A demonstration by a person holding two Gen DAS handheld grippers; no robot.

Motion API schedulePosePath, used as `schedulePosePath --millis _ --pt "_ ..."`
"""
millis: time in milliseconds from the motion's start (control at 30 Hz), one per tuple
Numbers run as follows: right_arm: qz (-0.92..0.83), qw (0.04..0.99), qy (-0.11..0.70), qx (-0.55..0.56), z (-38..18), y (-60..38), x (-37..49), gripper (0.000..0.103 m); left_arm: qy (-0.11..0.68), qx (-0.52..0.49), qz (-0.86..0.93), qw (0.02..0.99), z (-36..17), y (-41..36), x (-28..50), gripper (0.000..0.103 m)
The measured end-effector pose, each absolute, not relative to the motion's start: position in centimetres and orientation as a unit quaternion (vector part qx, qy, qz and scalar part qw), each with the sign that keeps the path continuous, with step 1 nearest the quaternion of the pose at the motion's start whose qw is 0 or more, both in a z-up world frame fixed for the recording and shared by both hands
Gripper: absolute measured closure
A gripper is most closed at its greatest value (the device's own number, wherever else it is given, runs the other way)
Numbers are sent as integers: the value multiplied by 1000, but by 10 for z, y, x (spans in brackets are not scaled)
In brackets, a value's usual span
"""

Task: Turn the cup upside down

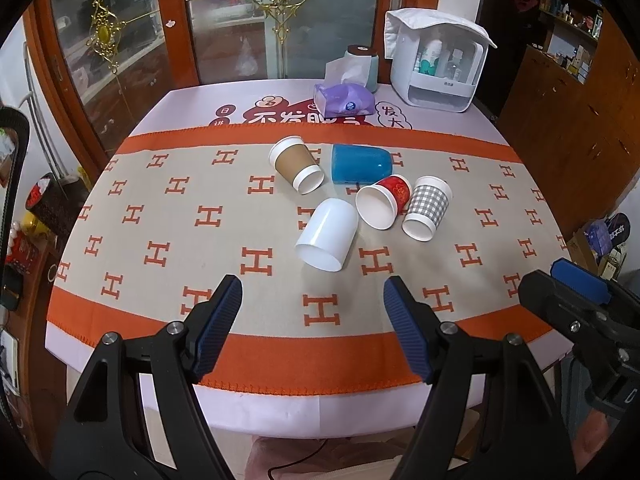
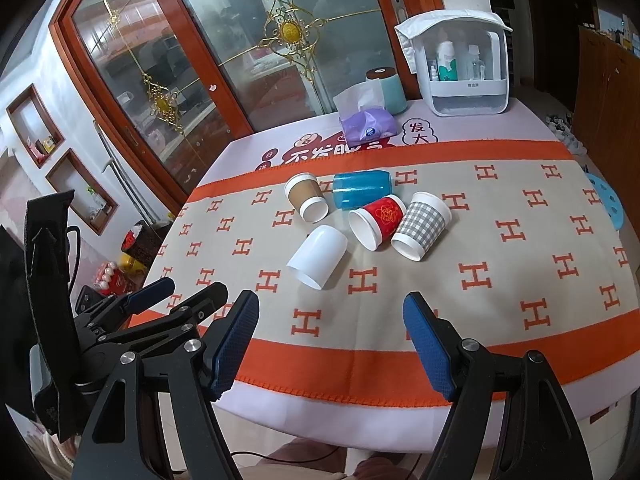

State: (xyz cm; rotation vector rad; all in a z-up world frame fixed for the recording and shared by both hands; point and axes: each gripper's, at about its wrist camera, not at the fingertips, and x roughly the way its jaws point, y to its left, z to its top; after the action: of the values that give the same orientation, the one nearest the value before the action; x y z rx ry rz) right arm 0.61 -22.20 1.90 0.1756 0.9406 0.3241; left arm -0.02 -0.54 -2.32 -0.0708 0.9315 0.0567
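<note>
Several cups lie on their sides in a cluster on the orange-and-beige cloth: a white cup (image 1: 327, 235) (image 2: 318, 257) nearest me, a brown paper cup (image 1: 297, 165) (image 2: 306, 197), a blue cup (image 1: 361, 163) (image 2: 361, 190), a red cup (image 1: 383, 201) (image 2: 376, 221) and a grey checked cup (image 1: 426, 208) (image 2: 421, 225). My left gripper (image 1: 313, 294) is open and empty over the cloth's near part, short of the white cup. My right gripper (image 2: 331, 310) is open and empty, also short of the cups. Each gripper shows at the edge of the other's view.
At the table's far side stand a purple tissue pack (image 1: 345, 101) (image 2: 369, 125), a teal canister (image 1: 366, 65) (image 2: 389, 89) and a white storage box (image 1: 436, 65) (image 2: 464, 69). Glass doors with wooden frames (image 1: 176, 32) rise behind the table. The table's near edge (image 1: 280, 412) is just below the grippers.
</note>
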Motion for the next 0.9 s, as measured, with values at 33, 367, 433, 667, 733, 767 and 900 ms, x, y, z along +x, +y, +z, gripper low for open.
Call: schedulePosePath --millis 33,367,433,667,733,767,900 --pt "156 875 451 84 19 -222 7 27 450 -34 28 892 -24 -5 0 32" --pt "155 874 453 87 14 -221 9 27 459 -30 28 887 -28 -4 7 32" --pt "154 873 454 88 12 -219 10 27 461 -29 28 887 -28 -3 9 32" --pt "154 872 457 89 9 -216 13 27 467 -25 24 883 -31 -1 16 32" --pt "153 871 459 89 9 -214 18 27 470 -25 24 882 -32 1 19 32" --pt "152 871 459 90 8 -214 20 27 471 -24 23 882 -32 1 20 32" --pt "147 872 458 91 6 -211 26 27 475 -17 20 880 -33 3 27 32"
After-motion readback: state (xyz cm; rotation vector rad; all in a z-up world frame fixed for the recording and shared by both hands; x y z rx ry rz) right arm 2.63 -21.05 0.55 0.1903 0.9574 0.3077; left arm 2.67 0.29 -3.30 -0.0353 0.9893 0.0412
